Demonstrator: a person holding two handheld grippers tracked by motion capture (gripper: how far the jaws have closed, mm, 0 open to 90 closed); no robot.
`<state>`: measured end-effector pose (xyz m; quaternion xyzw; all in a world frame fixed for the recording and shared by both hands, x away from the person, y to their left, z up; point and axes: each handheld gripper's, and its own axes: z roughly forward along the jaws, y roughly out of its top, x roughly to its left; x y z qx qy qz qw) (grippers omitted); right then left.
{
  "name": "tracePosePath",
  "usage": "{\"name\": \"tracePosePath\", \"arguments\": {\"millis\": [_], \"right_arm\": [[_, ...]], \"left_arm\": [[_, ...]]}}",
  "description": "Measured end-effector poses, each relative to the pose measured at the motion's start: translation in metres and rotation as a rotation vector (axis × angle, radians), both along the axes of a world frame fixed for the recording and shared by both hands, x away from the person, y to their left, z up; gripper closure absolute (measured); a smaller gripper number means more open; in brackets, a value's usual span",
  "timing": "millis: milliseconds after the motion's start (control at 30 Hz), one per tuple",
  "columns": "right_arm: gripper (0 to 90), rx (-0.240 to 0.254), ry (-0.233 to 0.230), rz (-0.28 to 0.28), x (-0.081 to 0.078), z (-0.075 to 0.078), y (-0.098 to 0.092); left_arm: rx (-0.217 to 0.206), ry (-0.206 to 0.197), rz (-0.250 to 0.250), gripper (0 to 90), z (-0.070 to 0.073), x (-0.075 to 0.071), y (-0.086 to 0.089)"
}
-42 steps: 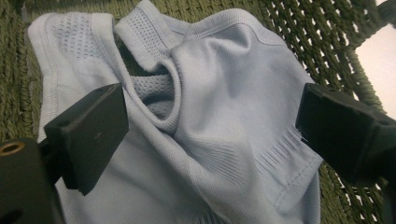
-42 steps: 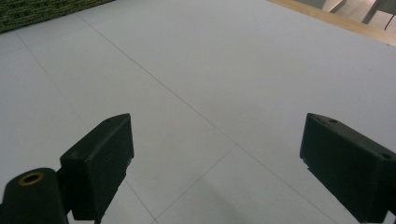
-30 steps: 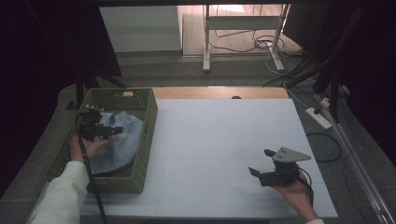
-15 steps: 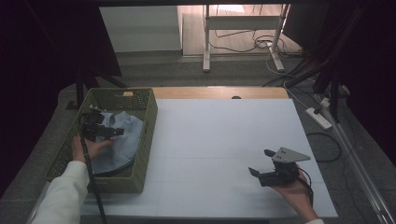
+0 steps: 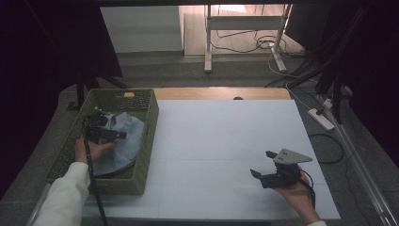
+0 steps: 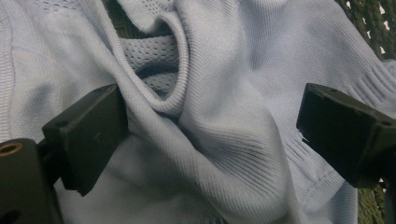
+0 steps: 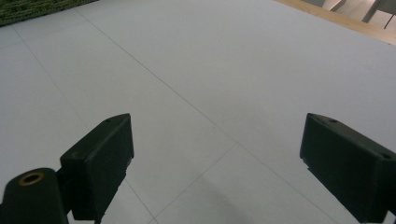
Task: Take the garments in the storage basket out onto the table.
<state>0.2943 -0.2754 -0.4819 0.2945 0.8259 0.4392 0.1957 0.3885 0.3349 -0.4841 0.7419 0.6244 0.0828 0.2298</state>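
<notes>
I am lowering my spread left gripper (image 6: 210, 135) over the soft, light shirt (image 6: 224, 93) in the basket (image 5: 146, 141), aiming at its thick ribbed fold.

A pale blue ribbed garment (image 6: 224, 107) with a mesh lining lies in an olive-green woven basket (image 5: 145, 141) on a white table (image 5: 221, 141) with a tan wooden far edge, and both grippers' jaws are black.
</notes>
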Motion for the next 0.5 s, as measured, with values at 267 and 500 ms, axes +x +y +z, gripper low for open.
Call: {"name": "tracePosePath", "arguments": {"millis": [267, 500], "right_arm": [[10.2, 0.000, -0.001, -0.001, 0.0001, 0.0000, 0.0001], [10.1, 0.001, 0.000, 0.000, 0.0000, 0.0001, -0.0001]], "left_arm": [[-0.003, 0.021, 0.002, 8.7, -0.0040, 0.0031, 0.0007], [0.016, 0.046, 0.002, 8.9, -0.0080, 0.0068, -0.0018]]}}
